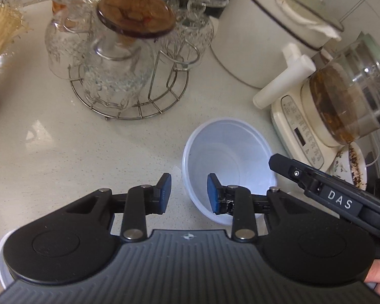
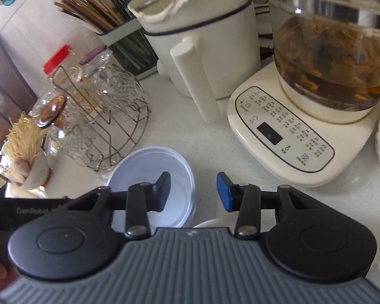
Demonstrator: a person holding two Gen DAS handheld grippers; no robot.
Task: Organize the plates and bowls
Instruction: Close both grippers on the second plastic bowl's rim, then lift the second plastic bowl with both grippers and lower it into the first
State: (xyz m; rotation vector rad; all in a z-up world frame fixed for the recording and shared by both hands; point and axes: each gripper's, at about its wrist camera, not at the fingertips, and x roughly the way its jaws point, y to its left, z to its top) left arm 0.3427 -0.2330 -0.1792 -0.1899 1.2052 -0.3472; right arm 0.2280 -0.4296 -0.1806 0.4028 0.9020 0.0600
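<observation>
A white plastic bowl [image 1: 235, 152] stands upright on the pale counter, seen also in the right wrist view as the bowl [image 2: 149, 164]. My left gripper [image 1: 189, 193] is open and straddles the bowl's left rim, with its right blue pad [image 1: 213, 195] inside and the other finger outside. My right gripper [image 2: 193, 192] is open over the opposite rim, one finger inside the bowl and its blue pad [image 2: 224, 193] outside. No pad visibly presses on the rim. The right gripper's black body [image 1: 339, 200] shows in the left wrist view.
A wire rack of upturned glass cups [image 1: 129, 101] stands behind the bowl. To the right are a white pot with a handle [image 1: 253, 45], a glass kettle of tea [image 1: 349, 96] on a cream base [image 2: 291, 136], and a floral dish [image 1: 352, 162]. A white rim [image 2: 210, 223] pokes out under the right gripper.
</observation>
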